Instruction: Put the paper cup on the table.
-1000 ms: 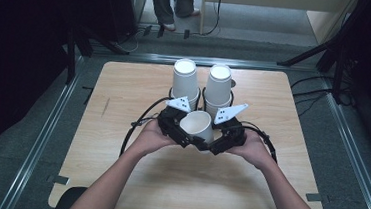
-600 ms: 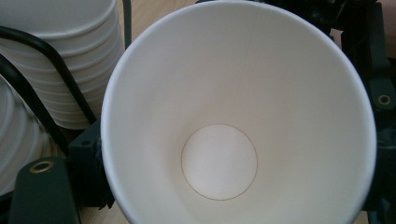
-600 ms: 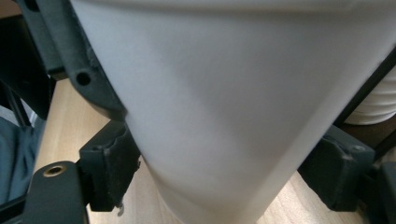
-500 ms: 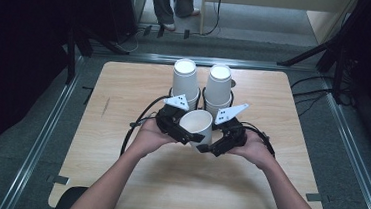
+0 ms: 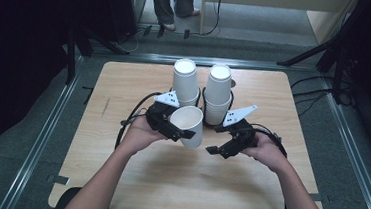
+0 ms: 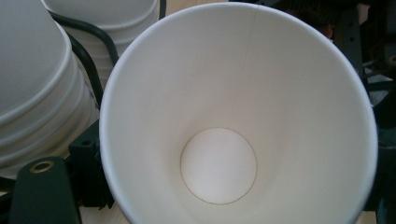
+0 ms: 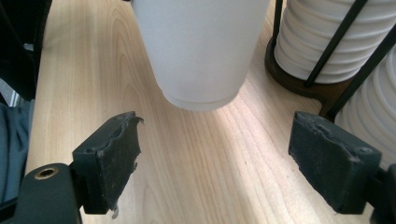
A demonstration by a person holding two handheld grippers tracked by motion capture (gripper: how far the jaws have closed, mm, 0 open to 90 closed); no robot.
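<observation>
Dark floor and metal rails framed the pale wooden bench in the high view. Near the middle of that frame sat the single paper cup, tilted with its open mouth toward the upper left, held in my left gripper, whose jaws were clamped around its wall. In the left gripper view the cup's white inside took up most of the frame. My right gripper sat just right of the cup, apart from it; its jaws had just been opening and stood wide with nothing between them, the cup's base ahead of them at the top centre of the right gripper view. Behind, toward the upper middle, two stacks of upturned cups stood side by side: the left stack and the right stack, each in a dark wire holder.
</observation>
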